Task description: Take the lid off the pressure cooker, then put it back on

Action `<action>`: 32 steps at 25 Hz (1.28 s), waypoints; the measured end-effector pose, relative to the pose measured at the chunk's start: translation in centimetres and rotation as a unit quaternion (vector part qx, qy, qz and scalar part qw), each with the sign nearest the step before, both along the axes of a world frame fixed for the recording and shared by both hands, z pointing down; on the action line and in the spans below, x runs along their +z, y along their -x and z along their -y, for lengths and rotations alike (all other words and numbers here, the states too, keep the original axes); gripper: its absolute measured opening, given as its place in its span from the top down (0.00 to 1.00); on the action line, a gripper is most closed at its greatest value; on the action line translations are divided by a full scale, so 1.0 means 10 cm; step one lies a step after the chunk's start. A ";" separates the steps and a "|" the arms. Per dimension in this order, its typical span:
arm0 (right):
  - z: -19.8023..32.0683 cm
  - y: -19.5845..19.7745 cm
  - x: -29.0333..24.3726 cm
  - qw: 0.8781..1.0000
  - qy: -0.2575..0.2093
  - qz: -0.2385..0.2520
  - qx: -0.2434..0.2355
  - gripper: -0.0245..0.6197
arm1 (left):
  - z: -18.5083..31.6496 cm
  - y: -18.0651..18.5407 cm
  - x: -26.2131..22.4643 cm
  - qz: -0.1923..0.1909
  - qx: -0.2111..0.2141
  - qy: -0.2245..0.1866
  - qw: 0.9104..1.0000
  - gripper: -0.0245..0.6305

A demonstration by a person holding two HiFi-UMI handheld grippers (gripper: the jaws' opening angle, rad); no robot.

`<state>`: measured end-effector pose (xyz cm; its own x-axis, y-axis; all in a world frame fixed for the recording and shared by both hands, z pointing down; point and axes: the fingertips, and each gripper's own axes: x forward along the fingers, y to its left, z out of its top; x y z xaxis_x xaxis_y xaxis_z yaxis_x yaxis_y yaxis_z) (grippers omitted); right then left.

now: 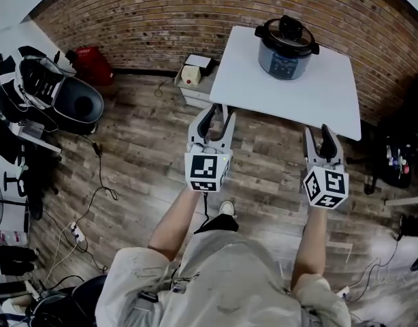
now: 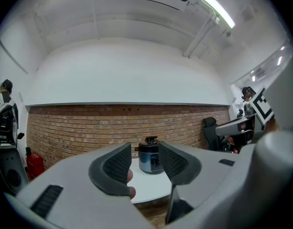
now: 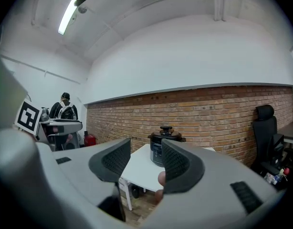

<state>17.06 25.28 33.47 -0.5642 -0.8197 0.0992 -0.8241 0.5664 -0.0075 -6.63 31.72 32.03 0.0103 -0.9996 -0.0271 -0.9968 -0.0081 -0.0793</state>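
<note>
Left gripper [image 1: 219,114] and right gripper [image 1: 318,131] are hanging part-open and empty near a white table [image 1: 263,80]; the lidded pressure cooker [image 1: 286,46] is standing upright at its far side, before a brick wall [image 1: 161,19].

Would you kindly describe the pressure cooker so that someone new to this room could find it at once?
Find the brick wall, then the white table standing in front of it. The pressure cooker is the only thing on that table: a round, dark blue-grey pot with a black lid and a knob on top.

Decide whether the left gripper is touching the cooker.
Apart. Head view shows the left gripper at the table edge, bare top between it and the cooker.
</note>
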 end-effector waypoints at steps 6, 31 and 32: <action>0.53 0.37 -0.01 1.000 0.000 -0.013 0.003 0.62 | 0.57 0.38 -0.02 -0.011 0.008 -0.004 1.000 0.66; 3.06 0.18 -0.14 0.999 -0.013 0.032 0.002 0.62 | 3.12 0.19 -0.06 -0.005 0.020 0.001 1.000 0.66; 3.20 0.17 -0.15 0.999 -0.014 0.033 -0.002 0.62 | 3.25 0.18 -0.08 -0.004 0.018 0.002 1.000 0.66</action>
